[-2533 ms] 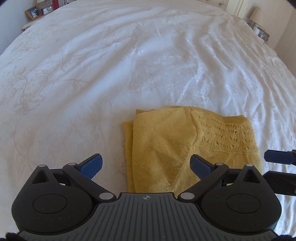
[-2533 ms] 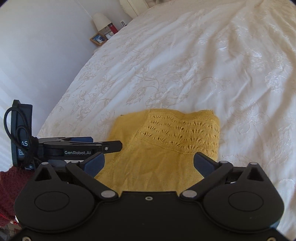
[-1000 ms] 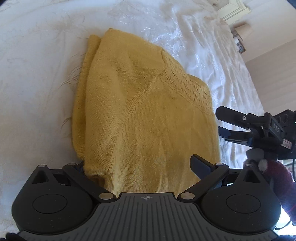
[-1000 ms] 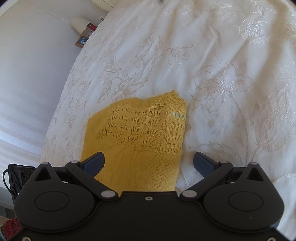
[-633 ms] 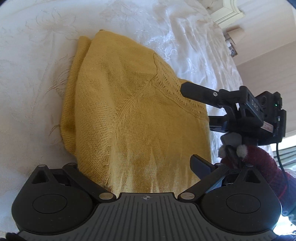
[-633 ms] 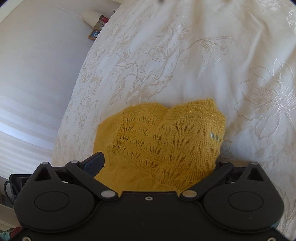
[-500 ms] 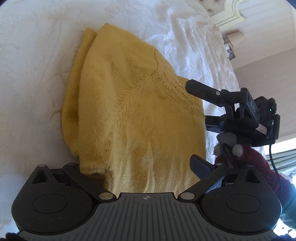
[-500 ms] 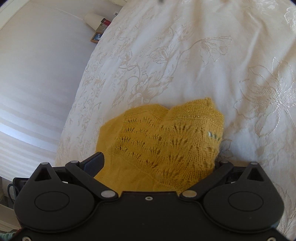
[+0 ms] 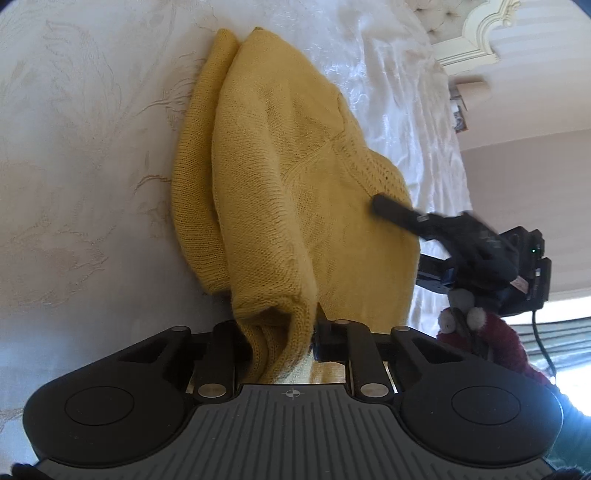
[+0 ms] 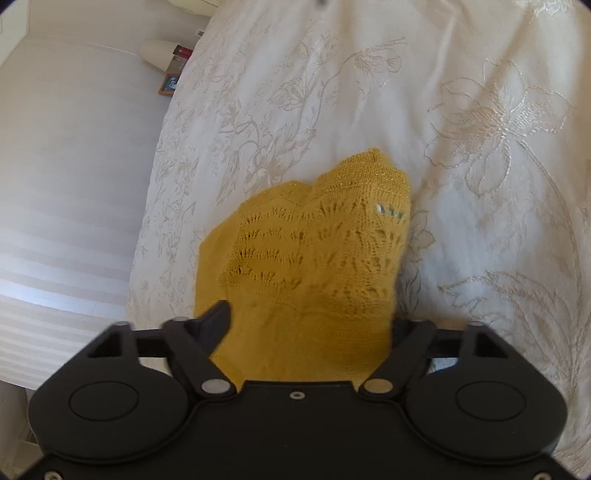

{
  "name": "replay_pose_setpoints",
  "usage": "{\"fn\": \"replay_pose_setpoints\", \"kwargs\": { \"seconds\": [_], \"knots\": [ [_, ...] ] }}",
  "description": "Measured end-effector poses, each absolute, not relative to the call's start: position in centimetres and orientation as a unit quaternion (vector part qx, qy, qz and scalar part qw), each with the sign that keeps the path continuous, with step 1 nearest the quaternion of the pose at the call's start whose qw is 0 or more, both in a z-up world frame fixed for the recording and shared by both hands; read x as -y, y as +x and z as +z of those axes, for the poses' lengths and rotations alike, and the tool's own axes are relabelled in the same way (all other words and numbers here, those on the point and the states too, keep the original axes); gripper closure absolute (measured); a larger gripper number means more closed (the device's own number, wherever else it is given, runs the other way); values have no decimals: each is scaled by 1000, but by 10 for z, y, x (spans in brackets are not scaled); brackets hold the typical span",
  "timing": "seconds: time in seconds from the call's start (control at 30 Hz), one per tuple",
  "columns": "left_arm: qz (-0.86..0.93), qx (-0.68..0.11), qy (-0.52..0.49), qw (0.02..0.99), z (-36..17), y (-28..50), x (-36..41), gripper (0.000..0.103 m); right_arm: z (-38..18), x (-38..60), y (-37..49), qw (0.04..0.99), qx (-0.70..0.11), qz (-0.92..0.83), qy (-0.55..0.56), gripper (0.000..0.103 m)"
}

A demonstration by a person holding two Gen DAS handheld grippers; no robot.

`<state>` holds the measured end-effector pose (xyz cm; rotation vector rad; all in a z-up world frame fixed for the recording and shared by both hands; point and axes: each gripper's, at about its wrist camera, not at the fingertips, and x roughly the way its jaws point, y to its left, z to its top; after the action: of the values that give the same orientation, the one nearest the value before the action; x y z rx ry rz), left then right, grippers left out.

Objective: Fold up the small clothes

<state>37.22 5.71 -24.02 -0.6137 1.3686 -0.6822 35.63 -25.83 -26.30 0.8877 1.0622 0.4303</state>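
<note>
A folded yellow knit sweater lies on the white embroidered bedspread. My left gripper is shut on the sweater's near corner, which bunches up between the fingers. My right gripper straddles the sweater's lace-knit edge; its left finger lies on top of the cloth and the right finger is hidden under it. The jaws are partly closed and blurred. The right gripper also shows in the left wrist view, with its upper finger on the sweater's right side.
The bedspread spreads far around the sweater. A lamp and a small picture frame stand on a bedside table by the wall. A headboard shows at top right.
My left gripper has closed on the sweater's near corner and bunched it. My right gripper's fingers have moved inward around the lace edge, and the cloth has lifted slightly.
</note>
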Motion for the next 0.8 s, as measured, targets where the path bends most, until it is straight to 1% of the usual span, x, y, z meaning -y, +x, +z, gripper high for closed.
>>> {"fn": "replay_pose_setpoints", "kwargs": {
  "seconds": [0.03, 0.2, 0.33, 0.5, 0.6, 0.77, 0.8],
  "knots": [
    [-305, -609, -279, 677, -238, 372, -59, 85, -259, 256, 355, 757, -495, 182, 385, 61],
    [-320, -596, -308, 669, -222, 356, -61, 85, -229, 253, 332, 775, -476, 161, 384, 64],
    [-341, -598, -299, 661, -207, 325, -48, 85, -208, 251, 297, 780, -466, 153, 388, 65],
    [-357, -601, -284, 656, -193, 267, -32, 85, -197, 257, 237, 774, -473, 157, 391, 65],
    [-353, -608, -285, 652, -191, 227, -26, 85, -200, 264, 198, 766, -482, 164, 391, 65],
    [-307, -632, -281, 654, -206, 165, -18, 84, -215, 283, 148, 754, -512, 163, 377, 64],
    [-287, -638, -277, 659, -211, 156, -18, 84, -219, 287, 141, 755, -518, 156, 370, 61]
  ]
}}
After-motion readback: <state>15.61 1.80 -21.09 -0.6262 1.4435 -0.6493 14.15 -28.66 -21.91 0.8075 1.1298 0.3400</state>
